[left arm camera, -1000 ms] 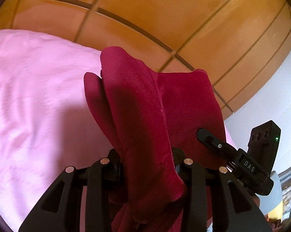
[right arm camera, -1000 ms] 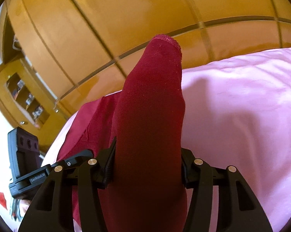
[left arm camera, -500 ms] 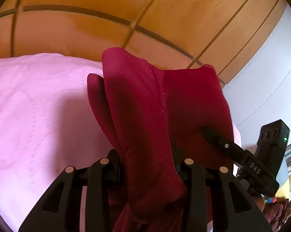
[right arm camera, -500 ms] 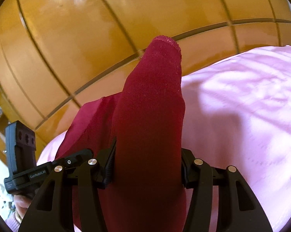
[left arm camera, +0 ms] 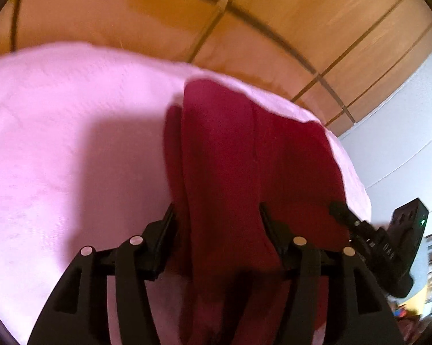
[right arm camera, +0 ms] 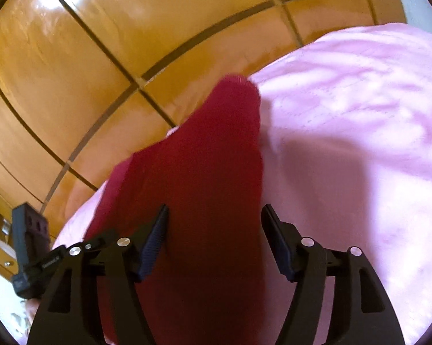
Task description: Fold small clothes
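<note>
We have the dark red garment (left arm camera: 230, 158) draped over the pink bed (left arm camera: 72, 143), the left gripper (left arm camera: 216, 215) and right gripper (right arm camera: 214, 215) both standing spread apart around its bunched edge. That likely lets the cloth settle for folding.

The left gripper (left arm camera: 216, 212) points forward and downward, its two black fingers (left arm camera: 161, 230) spread apart, wider than the red cloth (left arm camera: 230, 172) that lies between them, so the jaws stand parted and clamp nothing. The right gripper (right arm camera: 214, 212) holds a like pose, with its fingers (right arm camera: 276, 235) likewise spread to either side of the same cloth. In each wrist view the other gripper's body shows at the frame's edge, so the two sit side by side.
</note>
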`<action>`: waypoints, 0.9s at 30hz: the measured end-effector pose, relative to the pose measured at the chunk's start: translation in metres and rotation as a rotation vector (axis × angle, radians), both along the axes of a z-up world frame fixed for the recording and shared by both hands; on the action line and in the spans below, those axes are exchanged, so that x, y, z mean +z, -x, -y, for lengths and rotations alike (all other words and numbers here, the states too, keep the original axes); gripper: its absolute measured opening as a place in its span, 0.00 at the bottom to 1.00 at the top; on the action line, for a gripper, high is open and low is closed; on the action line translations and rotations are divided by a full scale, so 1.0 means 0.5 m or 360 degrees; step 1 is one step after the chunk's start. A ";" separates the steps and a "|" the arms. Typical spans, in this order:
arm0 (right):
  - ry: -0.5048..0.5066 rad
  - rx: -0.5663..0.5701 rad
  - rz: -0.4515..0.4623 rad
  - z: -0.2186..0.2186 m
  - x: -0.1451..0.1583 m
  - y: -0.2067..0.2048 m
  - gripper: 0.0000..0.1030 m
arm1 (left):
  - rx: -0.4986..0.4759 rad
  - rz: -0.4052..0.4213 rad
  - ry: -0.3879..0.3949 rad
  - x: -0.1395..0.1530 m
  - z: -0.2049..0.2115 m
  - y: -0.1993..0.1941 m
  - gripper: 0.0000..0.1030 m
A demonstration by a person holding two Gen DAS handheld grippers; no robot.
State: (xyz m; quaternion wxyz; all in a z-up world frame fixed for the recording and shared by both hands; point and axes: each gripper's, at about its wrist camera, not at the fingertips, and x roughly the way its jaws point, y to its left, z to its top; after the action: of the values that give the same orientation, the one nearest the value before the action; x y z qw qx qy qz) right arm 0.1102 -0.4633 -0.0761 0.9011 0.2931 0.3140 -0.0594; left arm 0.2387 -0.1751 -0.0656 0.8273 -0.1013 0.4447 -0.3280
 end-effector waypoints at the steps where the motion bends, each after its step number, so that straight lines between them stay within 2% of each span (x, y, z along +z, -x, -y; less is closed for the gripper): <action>1: 0.0022 -0.0025 0.0030 -0.002 0.016 0.014 0.63 | 0.0026 0.0054 -0.0017 0.010 -0.006 0.024 0.52; 3: 0.0097 -0.0069 0.0095 -0.001 0.051 0.036 0.61 | 0.0081 0.0241 -0.0059 0.058 -0.012 0.048 0.46; 4: 0.0170 -0.0067 0.0133 -0.008 0.075 0.041 0.50 | 0.0089 0.0312 -0.0080 0.075 -0.020 0.064 0.44; 5: 0.0229 -0.0054 0.0138 -0.014 0.090 0.037 0.42 | 0.0085 0.0356 -0.0091 0.095 -0.008 0.069 0.40; 8: 0.0375 0.0040 0.0108 -0.029 0.110 -0.004 0.32 | -0.0010 0.0381 -0.0111 0.119 0.061 0.055 0.36; 11: 0.0463 0.0075 0.0018 -0.038 0.095 -0.064 0.32 | -0.0095 0.0424 -0.0281 0.098 0.138 0.036 0.30; 12: 0.0491 0.0065 -0.0019 -0.036 0.087 -0.079 0.32 | -0.0109 0.0414 -0.0369 0.079 0.161 0.021 0.27; 14: 0.0514 0.0042 -0.0120 -0.024 0.048 -0.090 0.32 | -0.0083 0.0380 -0.0470 0.046 0.180 -0.004 0.23; 16: 0.0502 0.0026 -0.0188 -0.013 0.013 -0.101 0.32 | -0.0051 0.0347 -0.0465 0.021 0.170 -0.028 0.17; 18: 0.0473 0.0017 -0.0171 -0.002 -0.022 -0.101 0.32 | -0.0055 0.0338 -0.0397 0.010 0.151 -0.036 0.16; 21: 0.0461 0.0004 -0.0120 -0.001 -0.036 -0.096 0.32 | -0.0085 0.0422 -0.0417 0.006 0.155 -0.027 0.16; 24: 0.0525 -0.0004 -0.0112 -0.012 -0.036 -0.096 0.32 | -0.0084 0.0456 -0.0422 0.008 0.161 -0.023 0.17; 25: 0.0539 -0.0011 -0.0104 -0.013 -0.038 -0.094 0.35 | -0.0084 0.0459 -0.0400 0.010 0.158 -0.021 0.17; 26: 0.0546 -0.0022 -0.0101 -0.012 -0.036 -0.091 0.45 | -0.0081 0.0460 -0.0378 0.013 0.155 -0.015 0.21; 27: 0.0563 -0.0045 -0.0107 -0.013 -0.034 -0.090 0.52 | -0.0084 0.0458 -0.0340 0.018 0.154 -0.005 0.33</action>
State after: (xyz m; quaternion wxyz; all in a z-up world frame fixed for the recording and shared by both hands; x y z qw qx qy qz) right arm 0.1550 -0.4568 -0.0930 0.9266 0.1323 0.3246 -0.1361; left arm 0.2411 -0.2520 -0.0565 0.8795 0.0469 0.3567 -0.3115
